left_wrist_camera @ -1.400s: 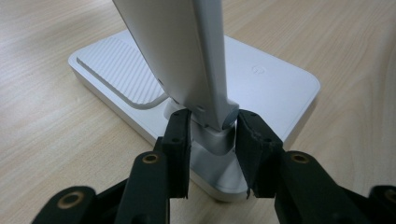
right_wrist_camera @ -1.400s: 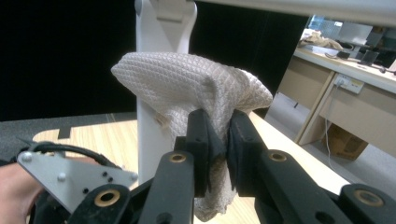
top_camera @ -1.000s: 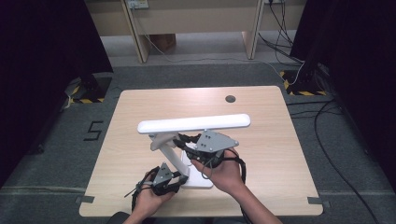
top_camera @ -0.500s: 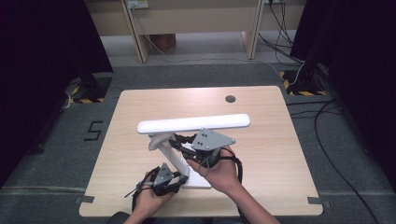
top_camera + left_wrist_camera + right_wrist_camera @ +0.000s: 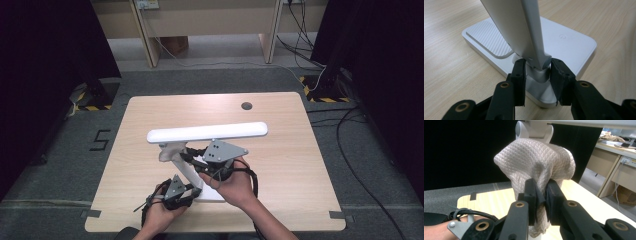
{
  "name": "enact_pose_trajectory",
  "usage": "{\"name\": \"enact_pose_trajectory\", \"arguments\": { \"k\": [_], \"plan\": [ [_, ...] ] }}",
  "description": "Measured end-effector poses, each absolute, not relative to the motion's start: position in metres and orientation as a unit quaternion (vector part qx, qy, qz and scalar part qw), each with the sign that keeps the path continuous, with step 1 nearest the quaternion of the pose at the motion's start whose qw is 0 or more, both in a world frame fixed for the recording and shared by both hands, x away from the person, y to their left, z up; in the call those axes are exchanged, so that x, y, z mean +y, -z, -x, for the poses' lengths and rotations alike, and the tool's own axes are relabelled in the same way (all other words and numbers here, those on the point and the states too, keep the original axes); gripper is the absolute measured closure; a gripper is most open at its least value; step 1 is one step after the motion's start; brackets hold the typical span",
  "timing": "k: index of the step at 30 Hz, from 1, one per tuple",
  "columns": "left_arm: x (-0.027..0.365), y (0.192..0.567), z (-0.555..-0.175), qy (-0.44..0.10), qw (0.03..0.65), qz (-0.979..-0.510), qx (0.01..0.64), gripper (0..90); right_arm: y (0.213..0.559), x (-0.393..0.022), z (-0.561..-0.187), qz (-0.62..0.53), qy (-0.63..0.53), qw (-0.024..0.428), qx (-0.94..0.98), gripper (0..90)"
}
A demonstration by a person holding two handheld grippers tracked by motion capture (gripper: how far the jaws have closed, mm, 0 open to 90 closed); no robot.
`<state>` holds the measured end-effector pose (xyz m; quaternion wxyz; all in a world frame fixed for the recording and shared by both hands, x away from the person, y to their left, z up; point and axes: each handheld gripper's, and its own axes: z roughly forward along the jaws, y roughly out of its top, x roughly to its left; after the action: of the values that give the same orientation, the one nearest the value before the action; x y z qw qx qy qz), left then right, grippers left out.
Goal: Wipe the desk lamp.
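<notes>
The white desk lamp stands on the wooden table, near its front edge, with its long light bar level above the arm. The left gripper has its jaws closed on the hinge at the foot of the lamp's arm, just above the flat base. The right gripper pinches a pale quilted cloth between nearly closed jaws; the cloth is wrapped around the arm just below the upper hinge.
</notes>
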<state>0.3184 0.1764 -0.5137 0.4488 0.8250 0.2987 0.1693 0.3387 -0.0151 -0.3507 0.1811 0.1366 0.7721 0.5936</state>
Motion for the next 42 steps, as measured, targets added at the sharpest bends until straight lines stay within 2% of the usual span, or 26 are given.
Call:
{"name": "enact_pose_trajectory", "arguments": {
  "k": [13, 42],
  "plan": [
    [0.176, 0.514, -0.318, -0.171, 0.449, -0.824, 0.3, 65.5, 0.363, -0.011, -0.339, -0.151, -0.587, 0.163, 0.778, 81.5],
    [0.175, 0.514, -0.317, -0.175, 0.449, -0.823, 0.3, 65.5, 0.387, -0.012, -0.343, -0.15, -0.571, 0.163, 0.79, 81.6]
  ]
}}
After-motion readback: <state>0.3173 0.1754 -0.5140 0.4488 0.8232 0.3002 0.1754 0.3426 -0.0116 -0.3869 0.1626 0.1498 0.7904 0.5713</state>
